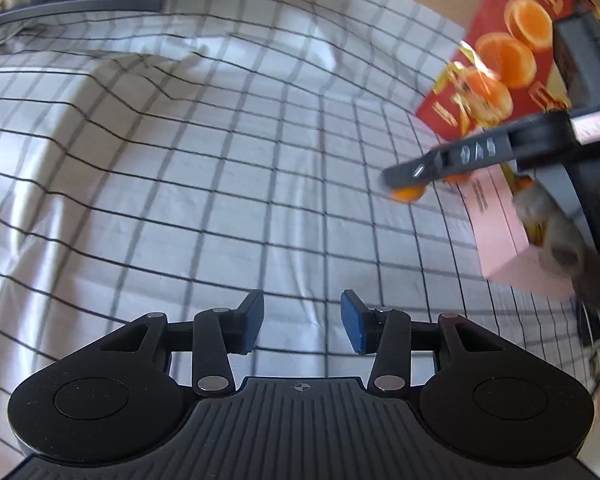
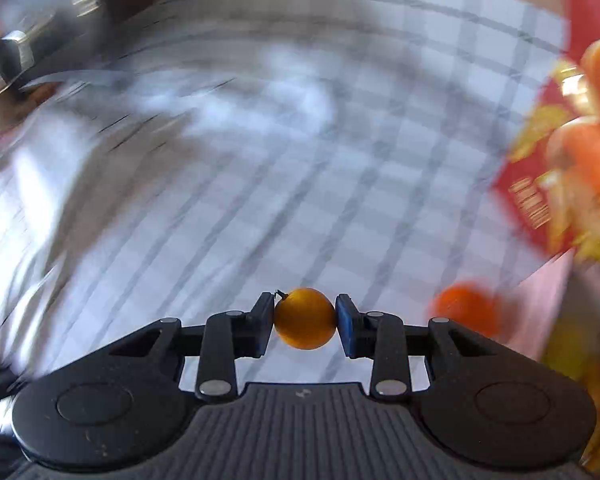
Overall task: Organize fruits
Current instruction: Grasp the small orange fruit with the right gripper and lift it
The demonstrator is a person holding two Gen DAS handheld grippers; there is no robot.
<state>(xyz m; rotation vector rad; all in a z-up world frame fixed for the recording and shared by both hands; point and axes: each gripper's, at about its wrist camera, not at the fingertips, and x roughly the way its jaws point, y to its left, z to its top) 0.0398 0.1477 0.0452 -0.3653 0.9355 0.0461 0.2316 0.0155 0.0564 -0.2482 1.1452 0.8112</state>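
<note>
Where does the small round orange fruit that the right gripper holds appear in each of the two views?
Left wrist view: the small round orange fruit is at the right, under the fingertips of the right gripper, above the checked cloth.
Right wrist view: lower centre, clamped between the two blue pads.
Shared landmark: the red box printed with orange halves, at the right edge in both.

Black claw (image 1: 302, 322), blue pads (image 1: 351, 326)

Right wrist view: right tool (image 2: 305, 322) w/ blue pads (image 2: 345, 326) clamped on a small orange fruit (image 2: 305, 318), stem at upper left; checked cloth (image 2: 260, 160) beneath, blurred. Red box w/ orange print (image 2: 556, 168) at right; second orange fruit (image 2: 466, 308) near it, blurred
</note>
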